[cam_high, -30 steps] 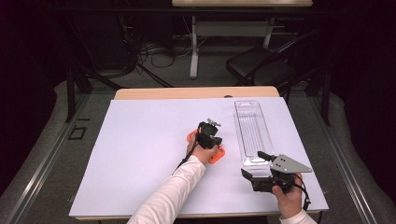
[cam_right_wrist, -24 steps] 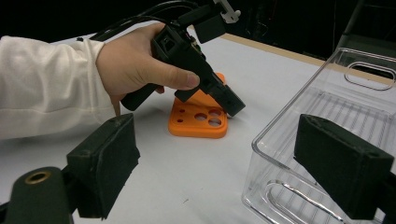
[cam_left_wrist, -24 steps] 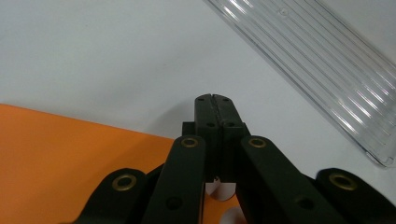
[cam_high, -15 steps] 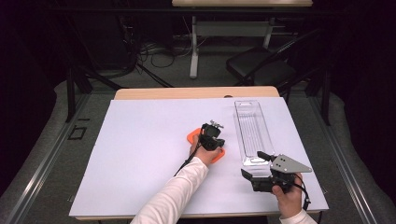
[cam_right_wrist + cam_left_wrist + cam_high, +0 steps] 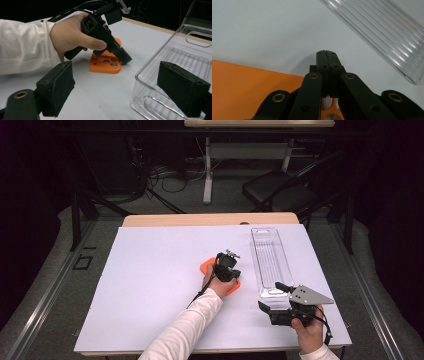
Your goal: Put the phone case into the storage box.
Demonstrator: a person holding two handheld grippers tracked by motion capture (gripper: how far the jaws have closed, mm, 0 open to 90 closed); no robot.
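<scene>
We are holding our left gripper [image 5: 124, 60] shut, empty, its tips on the table's white sheet [image 5: 150, 280] just past the orange plate [image 5: 106, 65], while our wide-open right gripper [image 5: 125, 90] is straddling the clear tray [image 5: 270, 255]'s near wall.

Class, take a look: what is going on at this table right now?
A person holds a hand-held gripper in each hand over a white table. The left hand-held gripper, jaws shut and empty, points down beside an orange holed block. The right hand-held gripper is open, one jaw over the near end of a clear plastic tray.
</scene>
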